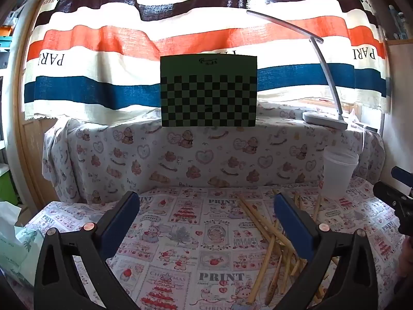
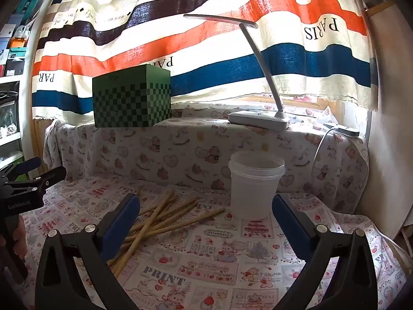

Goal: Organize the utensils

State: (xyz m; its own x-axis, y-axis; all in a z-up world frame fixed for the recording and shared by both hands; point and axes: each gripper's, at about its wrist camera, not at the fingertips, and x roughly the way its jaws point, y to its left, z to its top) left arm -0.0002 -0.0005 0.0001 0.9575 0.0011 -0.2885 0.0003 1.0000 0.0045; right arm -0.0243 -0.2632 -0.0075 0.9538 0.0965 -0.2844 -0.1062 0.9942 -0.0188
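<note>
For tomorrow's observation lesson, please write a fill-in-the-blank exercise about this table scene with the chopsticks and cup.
1. The chopsticks lie in a loose pile on the ____.
2. The white cup stands upright and holds ____ chopsticks.
3. Both the left gripper and the right gripper are ____.
4. The box on the ledge has a ____ pattern.

Missing words: tablecloth; no; open; checkered

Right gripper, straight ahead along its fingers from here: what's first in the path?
Probably the printed tablecloth. The right gripper is open, empty and tilted slightly downward. The white plastic cup sits just right of centre, and the wooden chopsticks left of it; depth unclear.
</note>
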